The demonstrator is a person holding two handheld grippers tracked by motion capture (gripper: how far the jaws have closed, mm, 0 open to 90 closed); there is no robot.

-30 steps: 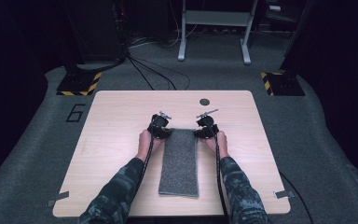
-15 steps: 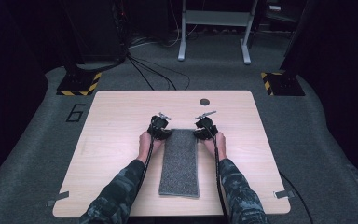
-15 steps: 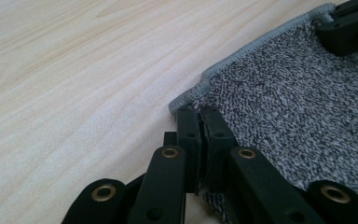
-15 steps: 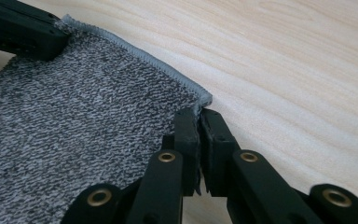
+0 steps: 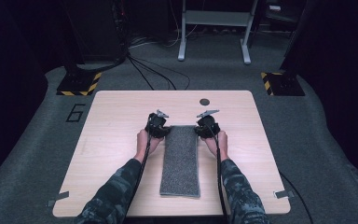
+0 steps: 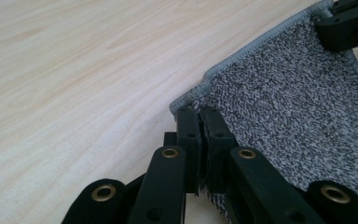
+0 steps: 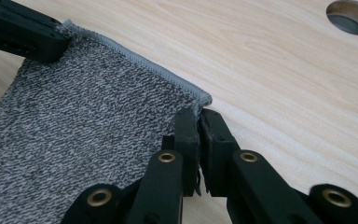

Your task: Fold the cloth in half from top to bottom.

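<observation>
From the high view, a grey towel (image 5: 180, 161) lies as a long strip in the middle of the wooden table (image 5: 116, 121), running from the near edge up toward the far side. The left gripper (image 5: 161, 130) sits at its far left corner and the right gripper (image 5: 204, 129) at its far right corner, each held in a hand with a camo sleeve (image 5: 116, 196) behind it. There's a small round hole (image 5: 204, 101) in the table just past the towel's far end.

Left gripper view: the left gripper (image 6: 199, 114) has its jaws pinched together on the towel's (image 6: 289, 107) hemmed corner, with cloth squeezed between the pads and the corner lifted a bit off the wood. The right gripper's jaws poke in at the top right on the other corner.

Right gripper view: same deal mirrored. The right gripper (image 7: 198, 116) is clamped on its corner of the towel (image 7: 88, 121), a sliver of fabric sticking out between the pads. The left gripper's black jaws show top left on the far corner, and the hole (image 7: 352, 17) is up at the top right.
</observation>
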